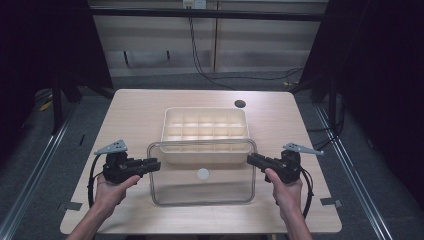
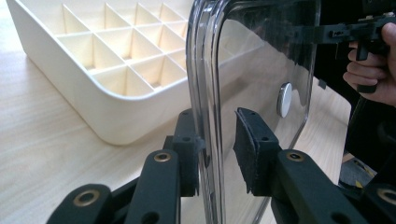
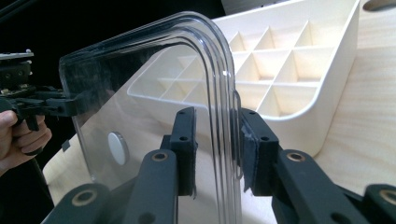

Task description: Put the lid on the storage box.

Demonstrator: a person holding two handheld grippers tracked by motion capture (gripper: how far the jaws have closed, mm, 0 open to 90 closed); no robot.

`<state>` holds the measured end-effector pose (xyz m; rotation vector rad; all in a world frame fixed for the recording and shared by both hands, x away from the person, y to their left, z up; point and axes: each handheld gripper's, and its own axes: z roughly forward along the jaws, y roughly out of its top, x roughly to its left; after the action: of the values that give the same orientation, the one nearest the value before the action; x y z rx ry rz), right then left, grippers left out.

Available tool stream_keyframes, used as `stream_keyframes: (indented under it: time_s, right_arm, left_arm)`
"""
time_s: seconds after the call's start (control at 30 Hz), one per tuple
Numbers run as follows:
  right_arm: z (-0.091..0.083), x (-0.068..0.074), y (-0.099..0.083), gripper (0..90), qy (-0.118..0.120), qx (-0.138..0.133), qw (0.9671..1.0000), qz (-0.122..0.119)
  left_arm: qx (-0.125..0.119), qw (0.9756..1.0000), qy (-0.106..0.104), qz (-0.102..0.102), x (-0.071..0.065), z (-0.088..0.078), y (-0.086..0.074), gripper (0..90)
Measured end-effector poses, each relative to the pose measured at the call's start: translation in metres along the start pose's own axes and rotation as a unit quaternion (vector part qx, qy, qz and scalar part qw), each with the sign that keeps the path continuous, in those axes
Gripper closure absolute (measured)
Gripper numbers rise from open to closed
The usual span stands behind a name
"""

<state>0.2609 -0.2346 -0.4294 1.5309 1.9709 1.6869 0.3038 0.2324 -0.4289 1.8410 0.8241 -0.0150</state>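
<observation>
A: Left gripper (image 1: 152, 165) status?
B: Clamped on clear lid (image 1: 202, 187) left edge. Right gripper (image 1: 254, 160) clamped on right edge.
A: Lid position?
B: Held between them, just near of cream compartment tray (image 1: 205, 150).

High view overhead, far; gripper views close, facing inward, sharing lid (image 1: 202, 172).

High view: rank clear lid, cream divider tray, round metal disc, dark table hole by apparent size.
1. Clear lid, though it is raised nearer the camera, which may flatter it.
2. Cream divider tray.
3. and 4. Round metal disc and dark table hole: look alike, unranked.
</observation>
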Motion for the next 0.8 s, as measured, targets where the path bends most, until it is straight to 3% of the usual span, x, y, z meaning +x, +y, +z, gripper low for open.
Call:
stream_keyframes:
  time_s: [0.33,0.5,0.63,0.8]
  right_arm:
    - [0.003,-0.002,0.008,69.7,0.0,-0.008,1.0,0.005]
    - [0.001,-0.002,0.014,69.7,0.0,-0.013,0.9999,-0.001]
    - [0.003,-0.002,0.018,69.7,0.006,-0.03,0.9995,0.007]
    - [0.008,0.0,0.024,69.8,0.007,-0.028,0.9996,0.0]
  left_arm:
    - [-0.015,0.9999,0.004,-0.003,0.005,0.004,0.007,69.8]
    - [-0.022,0.9997,0.006,0.007,0.002,0.001,0.016,70.1]
    - [-0.031,0.9995,0.007,0.006,0.002,-0.003,0.023,70.3]
    - [-0.037,0.9992,0.014,0.004,0.005,-0.006,0.03,70.2]
